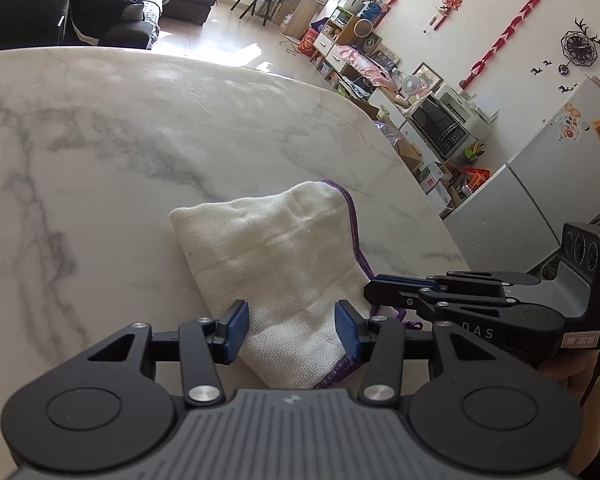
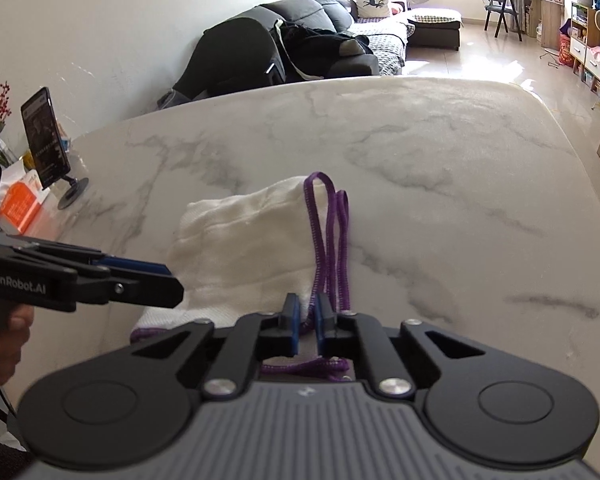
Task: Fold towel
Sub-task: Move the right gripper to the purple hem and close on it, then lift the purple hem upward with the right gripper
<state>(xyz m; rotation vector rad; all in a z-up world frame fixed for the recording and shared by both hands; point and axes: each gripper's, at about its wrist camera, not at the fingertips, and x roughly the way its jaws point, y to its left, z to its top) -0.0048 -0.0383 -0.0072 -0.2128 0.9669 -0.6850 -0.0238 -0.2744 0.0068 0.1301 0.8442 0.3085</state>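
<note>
"GenRobot.AI" left gripper (image 2: 168,280) beside towel (image 2: 240,248)

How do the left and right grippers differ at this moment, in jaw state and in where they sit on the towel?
The left gripper stands open, its blue pads apart over the white towel, pinching nothing. The right gripper is shut on the towel's purple-stitched edge, which runs up between its pads. The left sits over the towel's near middle; the right is at its hemmed side. Both are black with blue pads, angled down at the marble table.
</note>
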